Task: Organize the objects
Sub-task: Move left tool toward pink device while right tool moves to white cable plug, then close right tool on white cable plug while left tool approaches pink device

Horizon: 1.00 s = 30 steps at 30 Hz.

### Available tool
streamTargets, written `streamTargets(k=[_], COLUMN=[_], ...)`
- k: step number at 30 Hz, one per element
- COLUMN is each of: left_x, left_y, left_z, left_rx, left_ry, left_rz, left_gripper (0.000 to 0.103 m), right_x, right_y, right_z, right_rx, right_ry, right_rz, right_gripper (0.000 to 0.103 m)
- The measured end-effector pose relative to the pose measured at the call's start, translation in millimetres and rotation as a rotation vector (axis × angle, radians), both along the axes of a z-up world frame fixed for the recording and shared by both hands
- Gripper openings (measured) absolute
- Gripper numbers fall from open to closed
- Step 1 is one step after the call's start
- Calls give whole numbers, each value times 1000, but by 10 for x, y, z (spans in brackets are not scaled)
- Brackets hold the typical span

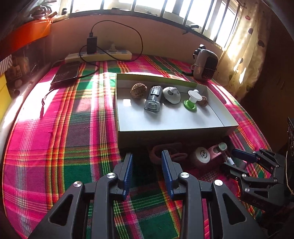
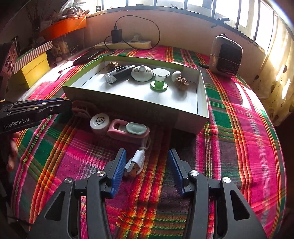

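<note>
Plug (image 2: 135,163) lies between the open, empty right gripper (image 2: 147,165), ready for boxing. Left gripper (image 1: 147,161) hovers half-open, empty, by the box (image 1: 165,134).

I see sunlight from the windows (image 1: 128,5) overexposing the panes and glaring on the cloth (image 1: 55,103); the box (image 2: 202,110) shadows its near side; fisheye edges curve, dark.
</note>
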<state>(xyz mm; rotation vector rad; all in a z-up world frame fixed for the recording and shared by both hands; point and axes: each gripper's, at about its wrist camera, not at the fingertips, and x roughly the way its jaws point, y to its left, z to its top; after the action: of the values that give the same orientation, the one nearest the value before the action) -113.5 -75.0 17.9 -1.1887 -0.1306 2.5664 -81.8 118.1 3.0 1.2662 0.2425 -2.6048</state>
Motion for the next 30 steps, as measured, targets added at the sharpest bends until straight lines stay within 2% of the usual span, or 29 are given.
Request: streamTargets(k=[8, 12, 18, 21, 24, 28, 30], left_x=[37, 93, 144, 153, 128, 80, 65], left_y=[95, 171, 244, 264, 213, 136, 127], left_z=[-14, -16, -14, 0, 35, 53, 62], left_rx=[9, 1, 8, -2, -8, -1, -3], left_ry=[-15, -15, -13, -7, 4, 7, 12], left_rz=[-58, -97, -139, -146, -121, -92, -85], left_gripper=[29, 29, 29, 29, 29, 29, 29], right_x=[-19, -21, 6, 7, 13, 14, 12], right_y=[122, 169, 160, 156, 128, 69, 41], right_z=[-2, -4, -3, 0, 1, -4, -2], right_rx=[0, -31, -25, -42, -30, -39, -45], right_ry=[2, -5, 1, -3, 2, -8, -12], right_rz=[-31, -24, -16, -5, 2, 29, 44], right_gripper=[48, 48, 48, 41, 39, 21, 18])
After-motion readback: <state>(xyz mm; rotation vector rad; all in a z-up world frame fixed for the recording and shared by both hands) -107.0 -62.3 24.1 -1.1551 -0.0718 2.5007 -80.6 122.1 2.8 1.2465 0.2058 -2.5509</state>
